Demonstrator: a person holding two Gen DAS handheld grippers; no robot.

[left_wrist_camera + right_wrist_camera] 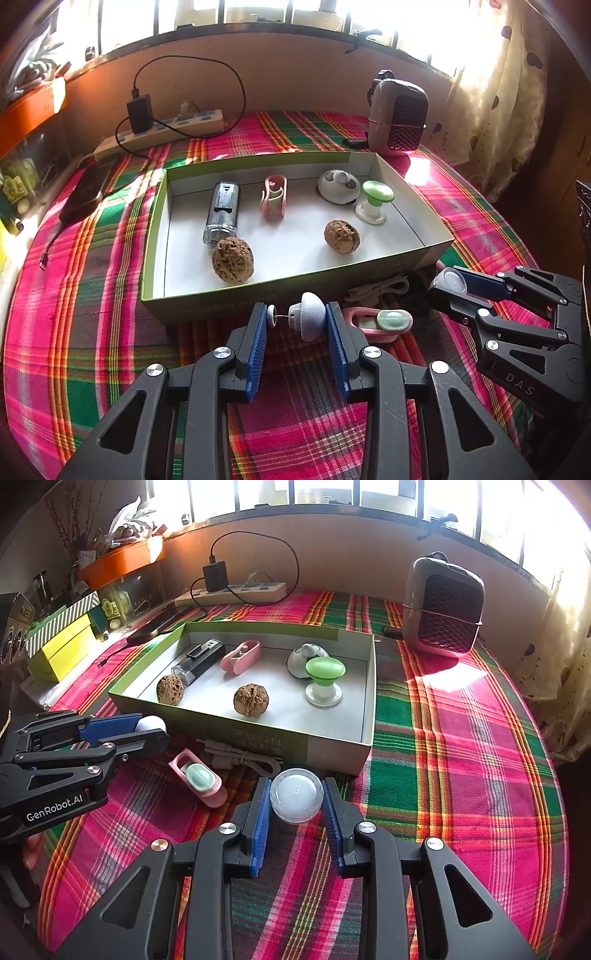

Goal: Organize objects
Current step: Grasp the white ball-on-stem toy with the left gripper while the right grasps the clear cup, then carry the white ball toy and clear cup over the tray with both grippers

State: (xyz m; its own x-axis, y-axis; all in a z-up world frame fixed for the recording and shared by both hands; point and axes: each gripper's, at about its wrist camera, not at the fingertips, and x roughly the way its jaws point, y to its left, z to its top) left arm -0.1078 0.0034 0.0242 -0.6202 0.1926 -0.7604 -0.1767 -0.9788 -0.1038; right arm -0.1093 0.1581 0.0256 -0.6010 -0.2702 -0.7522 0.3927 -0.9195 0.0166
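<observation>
Black grippers (295, 321), blue ribbed jaws

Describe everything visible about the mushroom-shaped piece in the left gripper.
The mushroom-shaped piece has a pale lilac-grey domed cap, a short ribbed white stem, and a thin pin ending in a small white disc. It looks like plastic. It lies sideways, clamped lengthwise in the left gripper, just before the green box, above the plaid cloth.

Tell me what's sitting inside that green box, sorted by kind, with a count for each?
Inside the green box:
Walnuts: 2
Mushroom-shaped knobs, green-topped: 1
White and grey round gadgets: 1
Pink clips: 1
Black and clear gadgets: 1
Total: 6
</observation>
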